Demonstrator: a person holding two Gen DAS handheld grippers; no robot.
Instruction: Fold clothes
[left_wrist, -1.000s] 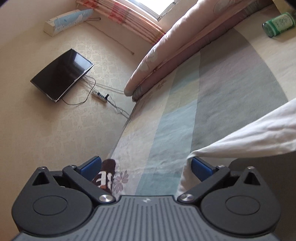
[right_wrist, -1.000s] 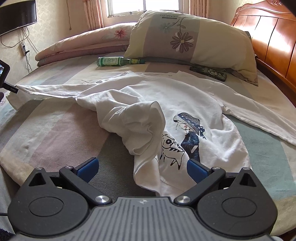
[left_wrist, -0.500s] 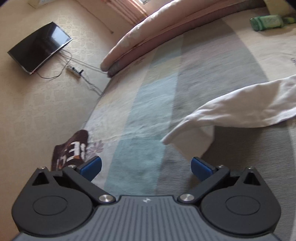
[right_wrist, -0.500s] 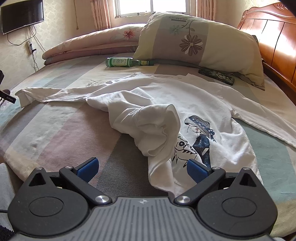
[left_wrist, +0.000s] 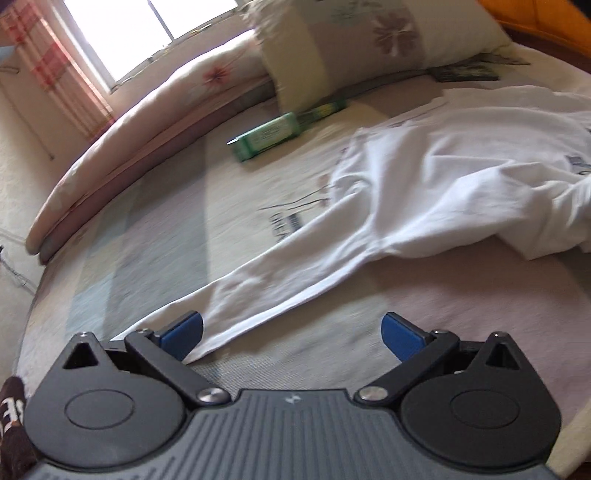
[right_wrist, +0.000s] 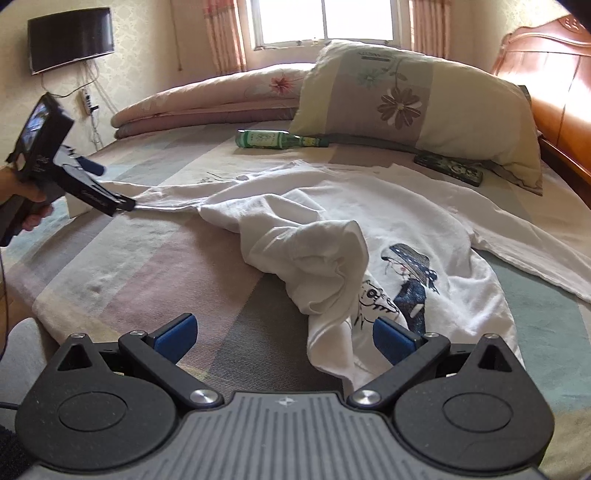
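Both claws spread wide, nothing gripped, white shirt sprawled on the bed.

The left claw (left_wrist: 291, 334) is released, hovering low at the cuff end of the shirt's long sleeve (left_wrist: 280, 280), which runs past its left pad; whether pad and cloth touch is hard to tell with the blur. The right claw (right_wrist: 282, 336) is also released, with the shirt's near hem between its pads. Biggest first: the striped bed (right_wrist: 129, 273), then the white shirt (right_wrist: 424, 229) with a cartoon print, lying mid-bed with its near-left part bunched into a lump. A flowered pillow (right_wrist: 417, 107) sits at the far right, with a green bottle (right_wrist: 266, 140) lying just left of it.
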